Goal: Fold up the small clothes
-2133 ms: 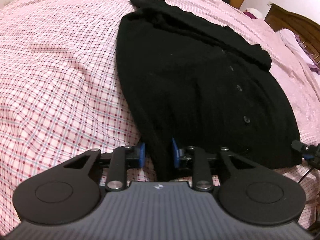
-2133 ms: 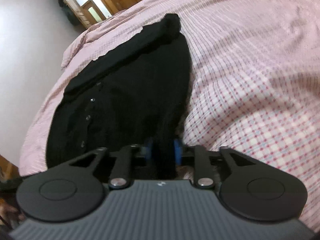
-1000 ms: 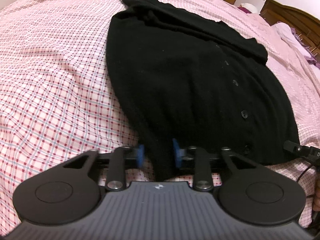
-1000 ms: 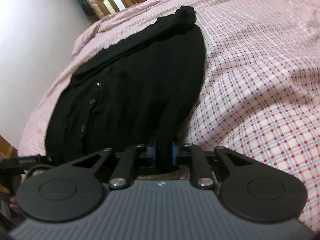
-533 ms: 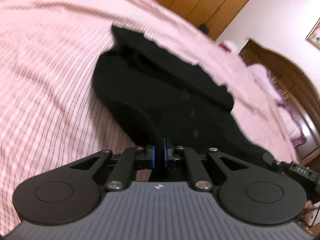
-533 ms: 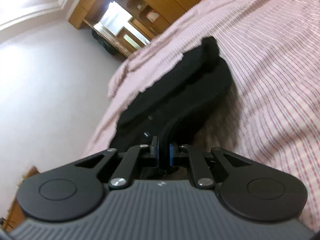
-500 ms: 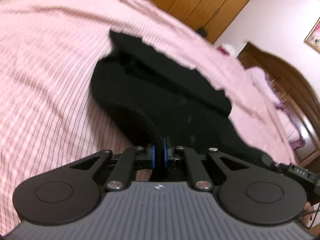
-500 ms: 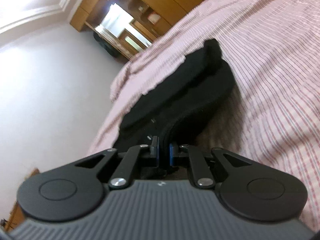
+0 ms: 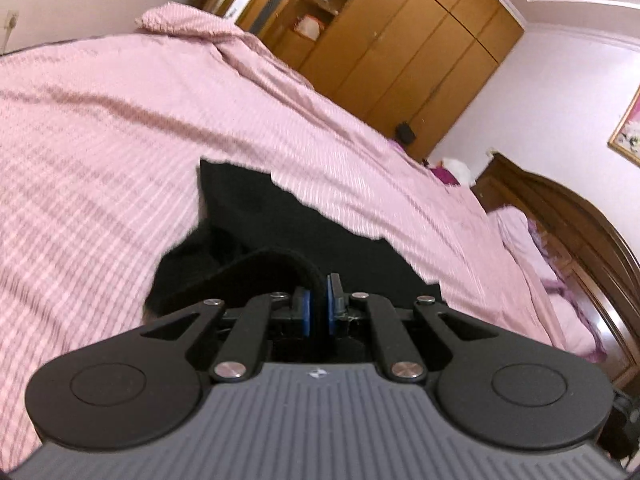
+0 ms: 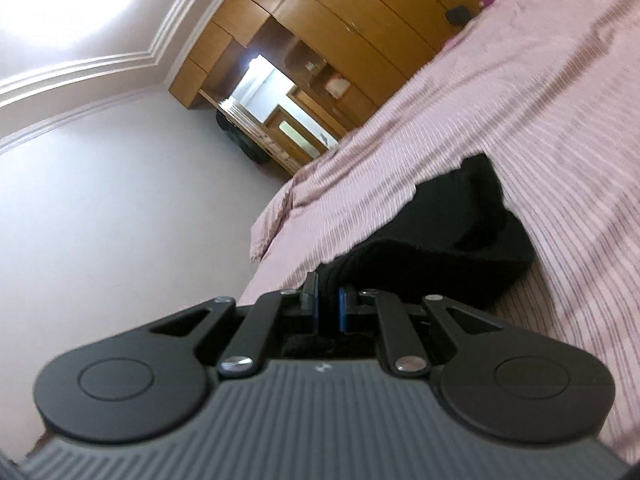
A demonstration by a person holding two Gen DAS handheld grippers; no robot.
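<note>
A black buttoned cardigan (image 9: 256,236) lies on the pink checked bed (image 9: 100,152). Its near hem is lifted off the sheet and arches toward the far end. My left gripper (image 9: 317,300) is shut on one corner of that hem, black knit pinched between its blue pads. In the right wrist view the cardigan (image 10: 448,240) rises off the bed (image 10: 560,128) the same way, and my right gripper (image 10: 329,300) is shut on the other hem corner. The garment's front and buttons are hidden under the raised fold.
A wooden wardrobe (image 9: 404,44) stands beyond the bed, and a dark wooden headboard (image 9: 568,216) with pink pillows (image 9: 520,232) lies to the right. The right wrist view shows a white wall (image 10: 100,220) left of the bed edge.
Both grippers have risen and tilted up, carrying the cardigan's near hem off the bed toward its far end. The left gripper's pads closed on the hem; the flat garment now bulges into a fold.
</note>
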